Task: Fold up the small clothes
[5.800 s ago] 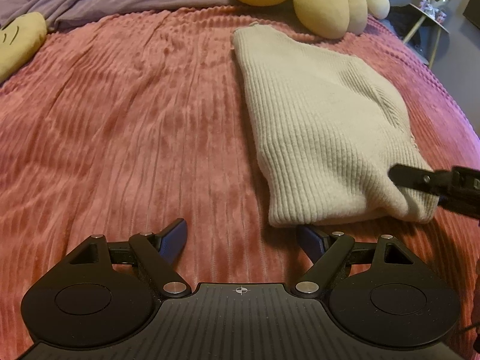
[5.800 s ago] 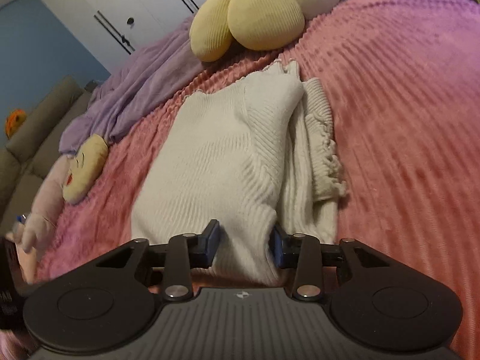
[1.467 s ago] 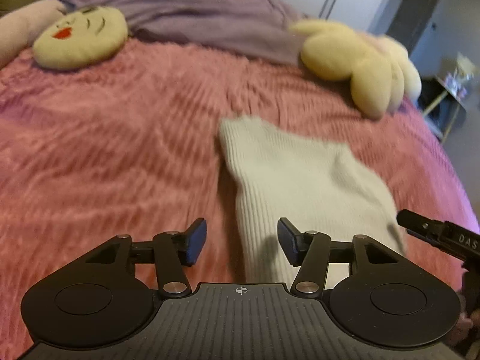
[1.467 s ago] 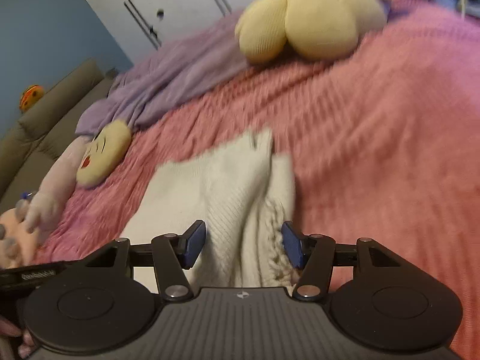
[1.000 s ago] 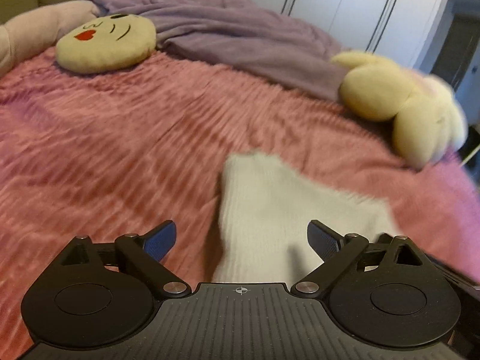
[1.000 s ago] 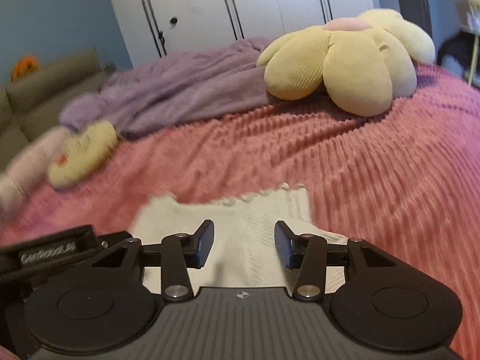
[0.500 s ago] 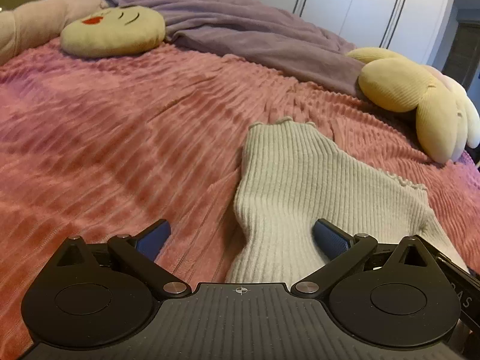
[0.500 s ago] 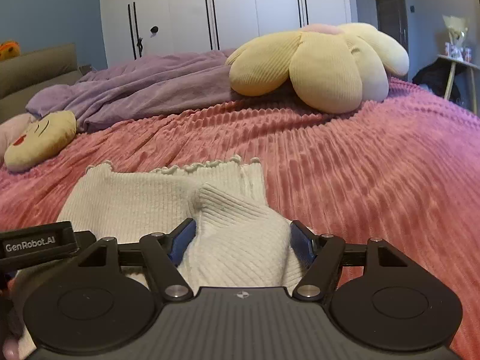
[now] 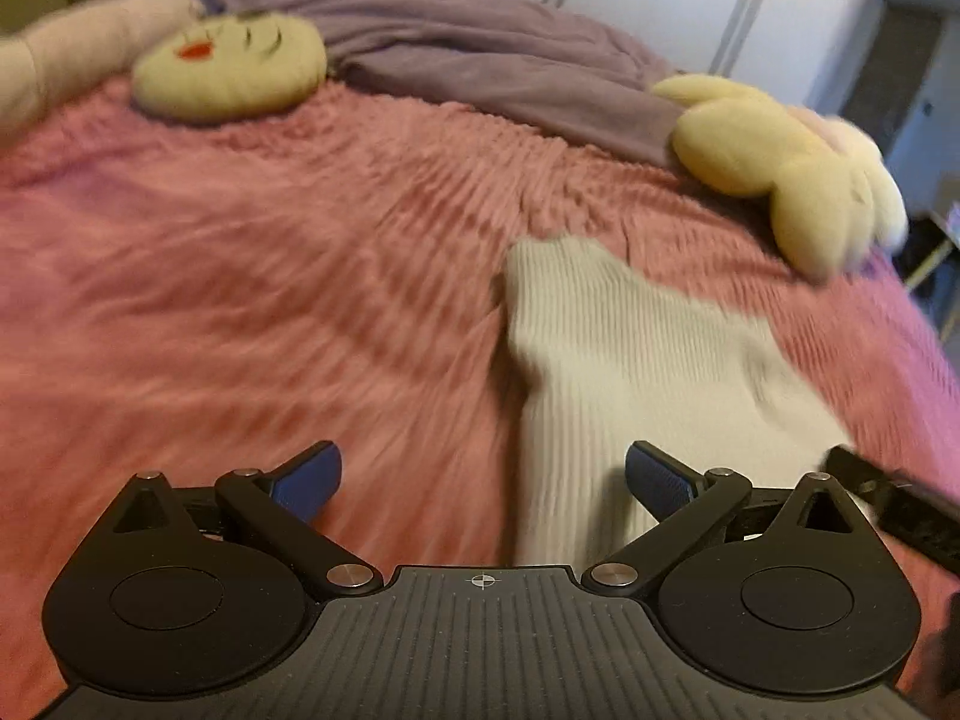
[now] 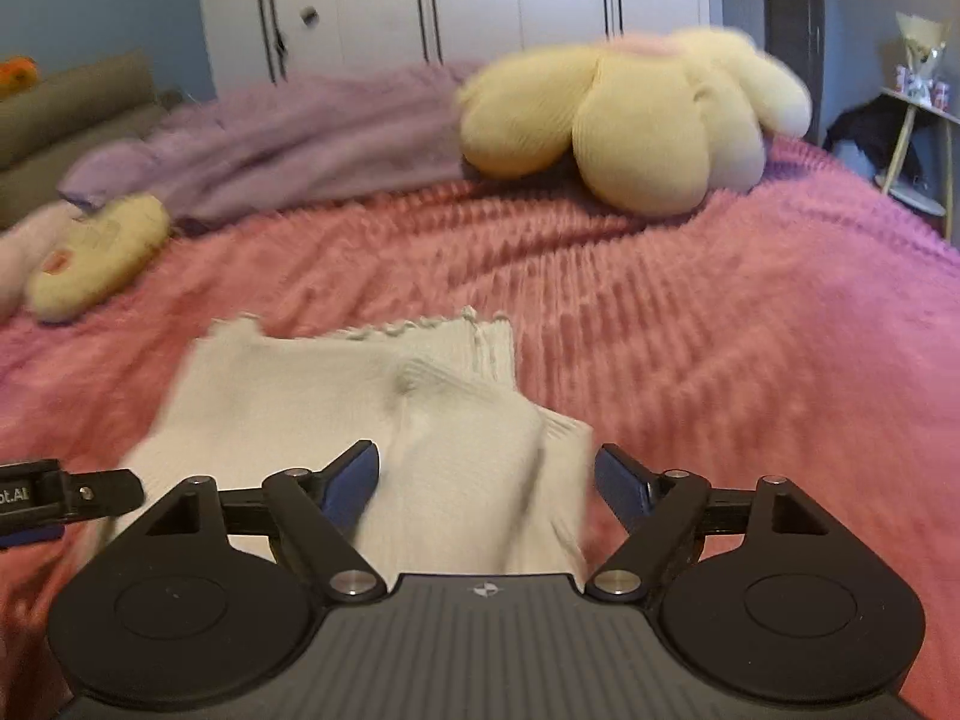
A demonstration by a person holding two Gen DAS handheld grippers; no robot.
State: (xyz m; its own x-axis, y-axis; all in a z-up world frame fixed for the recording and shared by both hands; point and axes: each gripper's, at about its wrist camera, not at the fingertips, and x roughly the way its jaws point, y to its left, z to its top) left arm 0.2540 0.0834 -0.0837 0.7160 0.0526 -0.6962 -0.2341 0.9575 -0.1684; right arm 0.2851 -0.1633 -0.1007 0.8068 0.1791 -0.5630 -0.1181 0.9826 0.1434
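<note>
Sweater: we see a cream ribbed knit sweater [image 9: 630,360] lying partly folded on the pink bedspread [image 9: 240,300], with its frilled edge [image 10: 414,327] at the far end and a folded bulge [image 10: 480,444] at the end nearest us.
How it will handle: we judge it light, soft and floppy; the knit should stretch and sag when lifted, and the plush cover under it may drag at it.
Where to take hold: we would pinch through both layers at the near corners or along a folded edge, not a single loose layer, so the fold does not slip apart.
Left gripper: our left gripper [image 9: 483,474] has its blue fingers [image 9: 306,477] spread wide and holds nothing.
Sweater against left gripper: the near end of the sweater runs in between the fingers, closer to the right-hand finger; we cannot tell whether it touches it.
Right gripper: our right gripper [image 10: 486,477] is also spread, nothing pinched.
Sweater against right gripper: the folded bulge sits between its fingers, filling most of the gap, close to both pads.
Each tool seen from the other: the right gripper shows at the left view's right edge, the left gripper at the right view's left edge, both at the sweater's near end.
Around it: a yellow flower cushion [image 10: 630,120], a face pillow [image 9: 228,66] and a purple blanket [image 9: 480,60] lie well beyond the sweater.
Blur: both views are smeared, so fine contact is uncertain.
</note>
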